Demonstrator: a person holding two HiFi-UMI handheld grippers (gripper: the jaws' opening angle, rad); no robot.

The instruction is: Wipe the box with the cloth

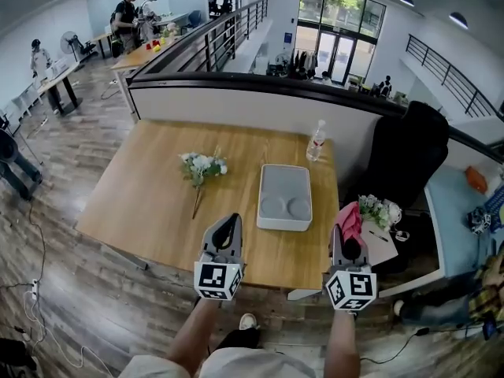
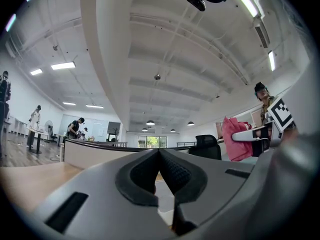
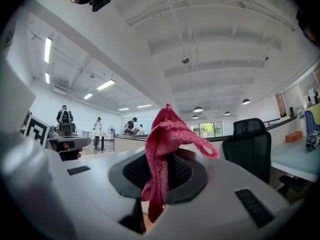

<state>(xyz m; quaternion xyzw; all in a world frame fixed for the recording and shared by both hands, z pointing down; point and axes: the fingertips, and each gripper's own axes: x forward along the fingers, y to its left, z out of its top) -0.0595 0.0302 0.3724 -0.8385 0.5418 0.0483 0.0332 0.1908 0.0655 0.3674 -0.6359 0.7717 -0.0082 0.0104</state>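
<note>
Box (image 1: 284, 197), head view: grey, rounded, flat on the table (image 1: 142, 203) toward its right edge, midway between the far and near edges. Flowers (image 1: 201, 166) lie left of it and a bottle (image 1: 316, 140) stands near the far right corner. The left gripper (image 1: 228, 223) hovers over the near edge. The right gripper (image 1: 346, 233) hovers over the near right corner with the cloth (image 1: 350, 215) bunched at its tip, apart from the box.

Left gripper view: jaws pressed together, nothing between them.

Right gripper view: jaws clenched on the pink cloth, one fold hanging loose.

Judgement: lay that loose fold flat on the box's top and wipe in overlapping strokes. The left gripper may brace the near side against sliding.
</note>
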